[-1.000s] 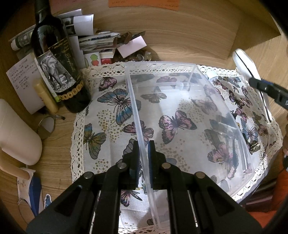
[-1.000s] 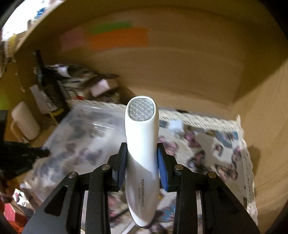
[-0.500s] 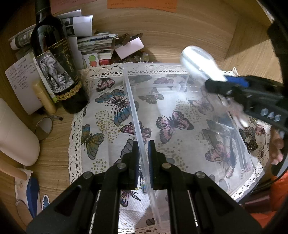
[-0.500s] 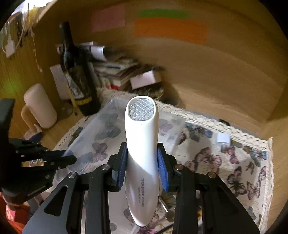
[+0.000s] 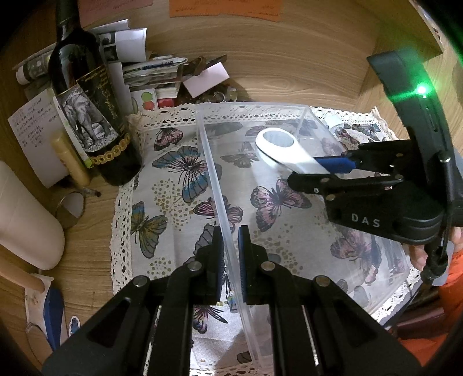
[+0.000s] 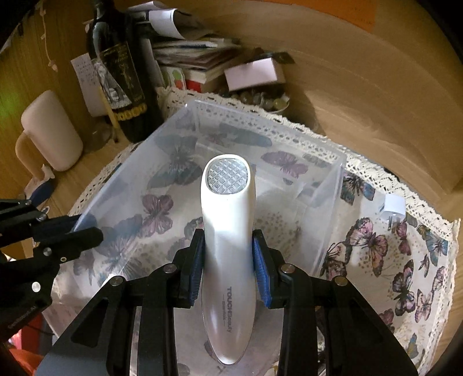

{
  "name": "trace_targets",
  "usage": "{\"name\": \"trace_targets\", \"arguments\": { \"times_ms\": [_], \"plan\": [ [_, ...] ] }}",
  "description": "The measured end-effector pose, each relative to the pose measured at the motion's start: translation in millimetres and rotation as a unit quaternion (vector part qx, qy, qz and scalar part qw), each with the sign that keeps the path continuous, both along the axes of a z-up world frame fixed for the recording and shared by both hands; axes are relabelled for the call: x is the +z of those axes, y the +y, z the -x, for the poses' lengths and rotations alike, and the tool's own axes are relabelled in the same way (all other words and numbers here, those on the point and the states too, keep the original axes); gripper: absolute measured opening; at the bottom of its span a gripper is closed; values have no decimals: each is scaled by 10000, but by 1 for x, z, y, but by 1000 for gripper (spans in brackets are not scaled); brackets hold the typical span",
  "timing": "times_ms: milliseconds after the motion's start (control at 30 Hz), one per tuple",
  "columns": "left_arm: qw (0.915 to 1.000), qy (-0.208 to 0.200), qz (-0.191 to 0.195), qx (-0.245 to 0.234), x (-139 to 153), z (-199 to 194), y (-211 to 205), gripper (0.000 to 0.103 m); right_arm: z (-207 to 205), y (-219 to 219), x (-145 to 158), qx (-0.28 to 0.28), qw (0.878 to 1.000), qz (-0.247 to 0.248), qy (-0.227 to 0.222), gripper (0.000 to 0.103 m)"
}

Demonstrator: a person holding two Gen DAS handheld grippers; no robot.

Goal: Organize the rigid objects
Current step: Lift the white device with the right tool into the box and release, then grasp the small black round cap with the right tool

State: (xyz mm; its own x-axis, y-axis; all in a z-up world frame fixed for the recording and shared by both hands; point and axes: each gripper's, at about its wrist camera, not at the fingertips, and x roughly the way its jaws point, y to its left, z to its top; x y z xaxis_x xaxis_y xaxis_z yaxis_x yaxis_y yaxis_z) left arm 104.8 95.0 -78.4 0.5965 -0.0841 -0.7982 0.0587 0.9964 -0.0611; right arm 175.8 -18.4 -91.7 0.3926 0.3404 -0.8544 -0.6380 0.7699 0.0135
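1. Right tool: pinched a white glossy plastic beauty wand mid-body, long axis along the fingers, head forward.
2. Wand position: held above the clear plastic storage box, over its far end.
3. Left tool: clamped on the box's near wall, steadying it on the surface.

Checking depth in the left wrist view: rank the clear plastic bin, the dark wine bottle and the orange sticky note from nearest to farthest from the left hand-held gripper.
1. Clear plastic bin: wall clamped in the left hand-held gripper.
2. Dark wine bottle: upper left, beside the cloth.
3. Orange sticky note: top, on the back wall.
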Motion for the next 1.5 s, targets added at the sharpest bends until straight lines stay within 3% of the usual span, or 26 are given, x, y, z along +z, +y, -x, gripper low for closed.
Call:
{"name": "trace_targets", "arguments": {
  "times_ms": [167, 433, 733, 1167, 1500],
  "plan": [
    [10000, 26, 35, -4, 0, -1, 0, 10, 3, -3, 3, -23, 9999, -3, -113, 30],
    [10000, 48, 44, 25, 0, -2, 0, 10, 13, -28, 36, -222, 9980, -257, -532, 30],
    [10000, 49, 45, 22, 0, -2, 1, 10, 26, -86, 58, -923, 9903, -182, -1020, 35],
    [10000, 53, 41, 26, 0, -2, 1, 10, 45, -164, 14, -1868, 9817, -34, -374, 35],
    [9999, 62, 75, 29, 0, -1, 1, 10, 69, -178, -18, -2083, 9779, -88, 132, 36]
  ]
}}
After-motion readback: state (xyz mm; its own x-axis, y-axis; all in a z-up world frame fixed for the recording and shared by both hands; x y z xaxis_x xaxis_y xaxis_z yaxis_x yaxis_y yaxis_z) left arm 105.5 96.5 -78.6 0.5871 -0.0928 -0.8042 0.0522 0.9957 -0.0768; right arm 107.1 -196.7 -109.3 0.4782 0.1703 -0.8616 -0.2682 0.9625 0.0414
